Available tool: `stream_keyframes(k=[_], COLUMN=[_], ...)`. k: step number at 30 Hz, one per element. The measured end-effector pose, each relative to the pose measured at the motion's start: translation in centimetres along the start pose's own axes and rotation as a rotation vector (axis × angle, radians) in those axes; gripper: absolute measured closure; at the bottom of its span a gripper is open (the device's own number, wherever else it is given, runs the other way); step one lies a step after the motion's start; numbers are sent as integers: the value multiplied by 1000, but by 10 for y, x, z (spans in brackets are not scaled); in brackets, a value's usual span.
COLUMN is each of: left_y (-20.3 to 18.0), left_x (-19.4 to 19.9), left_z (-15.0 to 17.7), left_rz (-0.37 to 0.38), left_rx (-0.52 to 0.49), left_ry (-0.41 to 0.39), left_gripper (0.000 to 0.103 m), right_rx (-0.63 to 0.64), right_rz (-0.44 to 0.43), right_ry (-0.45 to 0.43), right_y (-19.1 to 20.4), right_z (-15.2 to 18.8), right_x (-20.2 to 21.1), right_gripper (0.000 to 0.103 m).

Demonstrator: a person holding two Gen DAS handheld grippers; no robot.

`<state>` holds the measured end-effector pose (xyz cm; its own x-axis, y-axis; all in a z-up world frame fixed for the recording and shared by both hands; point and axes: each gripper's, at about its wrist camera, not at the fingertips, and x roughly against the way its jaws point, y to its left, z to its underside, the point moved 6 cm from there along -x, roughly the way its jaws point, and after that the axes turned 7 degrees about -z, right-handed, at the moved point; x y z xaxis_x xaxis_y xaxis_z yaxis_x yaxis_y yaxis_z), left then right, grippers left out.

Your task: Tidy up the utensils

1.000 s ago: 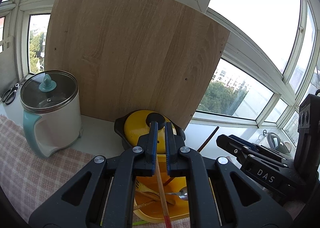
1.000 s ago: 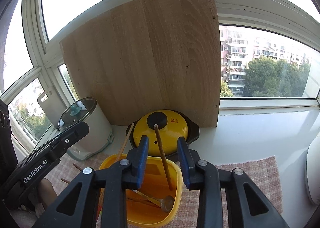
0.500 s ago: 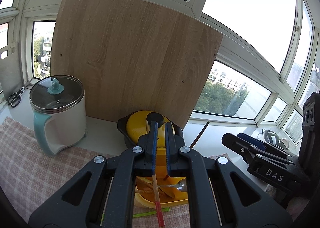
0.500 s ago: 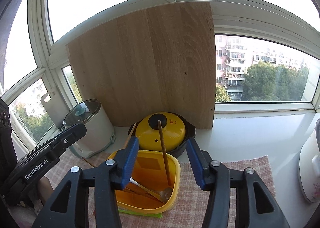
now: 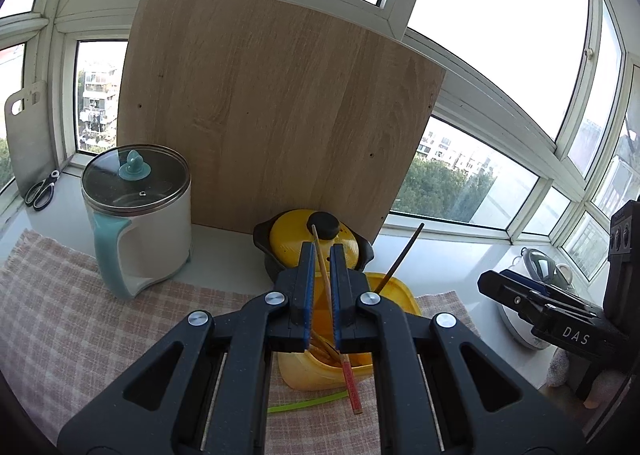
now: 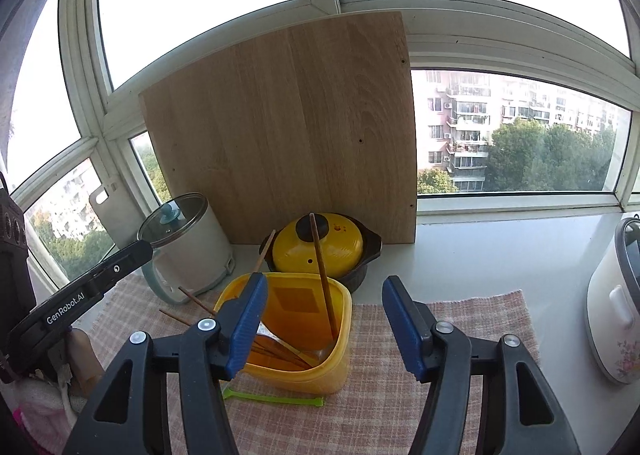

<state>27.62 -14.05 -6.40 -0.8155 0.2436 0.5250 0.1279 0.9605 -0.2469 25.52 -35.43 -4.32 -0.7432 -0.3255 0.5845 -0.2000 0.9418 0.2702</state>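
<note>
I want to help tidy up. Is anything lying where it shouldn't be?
Yes. A green stick lies loose on the checked cloth in front of the yellow tub, and thin brown sticks lie on the cloth to its left, while other utensils sit inside the tub.

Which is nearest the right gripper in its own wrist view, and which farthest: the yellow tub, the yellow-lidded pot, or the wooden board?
From the right gripper:
1. Yellow tub, right in front, between the open jaws in this view.
2. Yellow-lidded pot, just behind the tub.
3. Wooden board, farthest, leaning against the window behind the pot.
</note>
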Motion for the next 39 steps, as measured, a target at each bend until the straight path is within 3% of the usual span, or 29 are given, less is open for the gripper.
stream_keyframes(k=[9, 11, 12, 20, 30, 39], left_y=[20, 27, 31, 56, 91, 111], left_x=[20, 25, 27, 42, 58, 54], left_z=[18, 23, 26, 64, 99, 119], left_rz=[40, 52, 58, 85, 82, 62], left_rx=[4, 14, 21, 11, 66, 107], left_ry=[94, 116, 124, 227, 312, 371], left_gripper=[96, 77, 74, 74, 74, 74], right_rx=[-102, -128, -138, -219, -231, -228], right_rz=[-179, -213, -224, -324, -309, -259], right_ry=[138, 170, 181, 303, 444, 493], right_y=[9, 11, 12, 27, 43, 42], right_z=[3, 4, 4, 12, 19, 26], right_x=[-24, -31, -33, -67, -128, -166], right_gripper=[43, 49, 49, 63, 70, 78])
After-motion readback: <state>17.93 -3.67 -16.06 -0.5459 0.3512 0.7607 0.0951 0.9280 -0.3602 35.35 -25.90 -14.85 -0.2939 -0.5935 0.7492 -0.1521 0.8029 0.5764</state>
